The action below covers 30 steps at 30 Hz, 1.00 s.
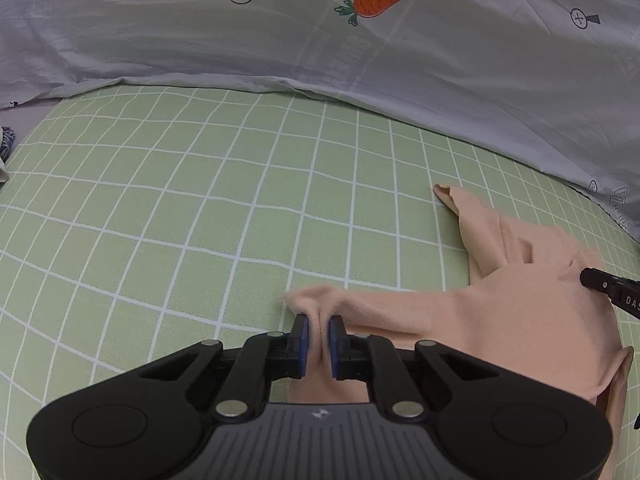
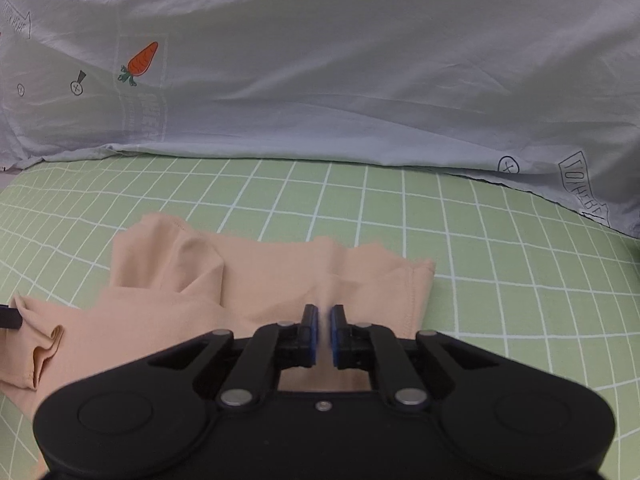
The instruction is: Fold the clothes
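A peach-coloured garment (image 1: 520, 312) lies rumpled on the green checked sheet (image 1: 200, 220). In the left wrist view my left gripper (image 1: 319, 326) is shut on a bunched edge of the garment, cloth pinched between the blue pads. In the right wrist view my right gripper (image 2: 324, 316) is shut on a ridge of the same garment (image 2: 248, 276) near its hemmed right edge. The right gripper's tip (image 1: 600, 280) shows at the right edge of the left view, and the left gripper's tip (image 2: 10, 317) shows at the left edge of the right view.
A pale grey duvet (image 1: 360, 48) printed with carrots and buttons is heaped along the far side of the bed (image 2: 360, 80). Green checked sheet (image 2: 520, 260) spreads to the left and right of the garment. A bit of dark patterned cloth (image 1: 7, 140) shows at the far left.
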Each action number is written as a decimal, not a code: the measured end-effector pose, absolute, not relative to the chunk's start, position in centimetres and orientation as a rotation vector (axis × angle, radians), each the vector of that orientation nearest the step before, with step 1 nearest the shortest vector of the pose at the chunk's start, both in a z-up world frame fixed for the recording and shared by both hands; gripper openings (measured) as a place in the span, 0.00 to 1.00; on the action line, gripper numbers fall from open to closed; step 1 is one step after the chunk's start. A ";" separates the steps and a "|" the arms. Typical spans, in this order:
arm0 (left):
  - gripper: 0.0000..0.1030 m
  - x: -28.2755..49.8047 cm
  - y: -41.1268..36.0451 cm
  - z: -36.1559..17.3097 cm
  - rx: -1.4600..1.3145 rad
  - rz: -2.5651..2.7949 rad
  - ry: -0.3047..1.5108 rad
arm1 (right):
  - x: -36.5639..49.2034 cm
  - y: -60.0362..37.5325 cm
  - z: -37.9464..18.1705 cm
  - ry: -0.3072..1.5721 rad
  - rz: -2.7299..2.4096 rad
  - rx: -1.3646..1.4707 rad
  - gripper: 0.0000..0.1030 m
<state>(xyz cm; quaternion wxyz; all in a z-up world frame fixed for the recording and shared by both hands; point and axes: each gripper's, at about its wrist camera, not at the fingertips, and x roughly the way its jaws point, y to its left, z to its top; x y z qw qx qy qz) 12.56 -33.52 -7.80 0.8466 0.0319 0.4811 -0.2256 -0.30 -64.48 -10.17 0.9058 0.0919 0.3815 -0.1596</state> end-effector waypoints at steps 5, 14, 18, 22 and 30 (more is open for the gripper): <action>0.10 11.6 -32.2 -1.7 -0.017 -0.521 0.875 | -2.4 -64.3 -6.9 0.676 -0.346 0.241 0.06; 0.08 10.6 -31.0 3.0 -0.118 -0.558 0.776 | -3.5 -64.8 -6.7 0.681 -0.377 0.291 0.07; 0.08 10.1 -30.7 2.4 -0.137 -0.554 0.801 | -3.1 -64.6 -7.0 0.707 -0.395 0.242 0.07; 0.08 9.7 -30.1 2.4 -0.159 -0.550 0.807 | -3.1 -64.0 -6.1 0.682 -0.409 0.176 0.06; 0.08 10.7 -29.3 3.3 -0.205 -0.523 0.782 | -2.7 -64.3 -5.3 0.611 -0.391 0.231 0.04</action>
